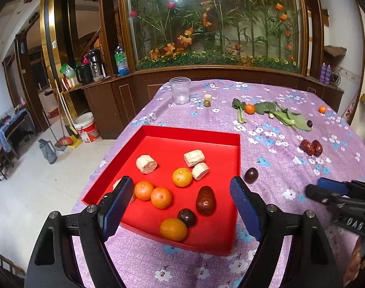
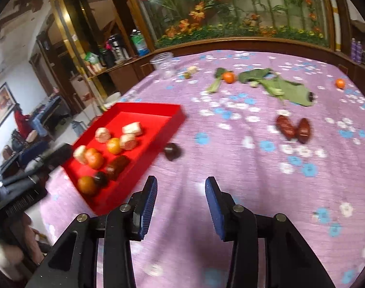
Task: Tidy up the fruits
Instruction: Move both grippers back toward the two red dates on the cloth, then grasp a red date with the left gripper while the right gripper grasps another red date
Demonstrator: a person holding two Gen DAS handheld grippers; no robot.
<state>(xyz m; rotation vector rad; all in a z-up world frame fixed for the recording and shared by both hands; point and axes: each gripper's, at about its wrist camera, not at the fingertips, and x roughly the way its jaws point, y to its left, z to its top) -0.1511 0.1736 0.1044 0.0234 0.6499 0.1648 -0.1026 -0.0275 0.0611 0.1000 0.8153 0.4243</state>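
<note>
A: Red tray (image 1: 238,158) holds most fruit. Status?
B: Left gripper (image 1: 182,189) wide open, empty, over tray. Right gripper (image 2: 181,187) open, empty.
A: Next?
B: Plum (image 2: 172,151) lies just right of tray. Straddle it squarely; close gently, it rolls.

**Black frames, blue pads**

The left tool (image 1: 182,206) has matte black arms, silver round screws and textured blue finger pads (image 1: 118,206). The right tool (image 2: 181,212) matches: ribbed blue pads (image 2: 148,206), and white lettering on its body in the left view.
</note>
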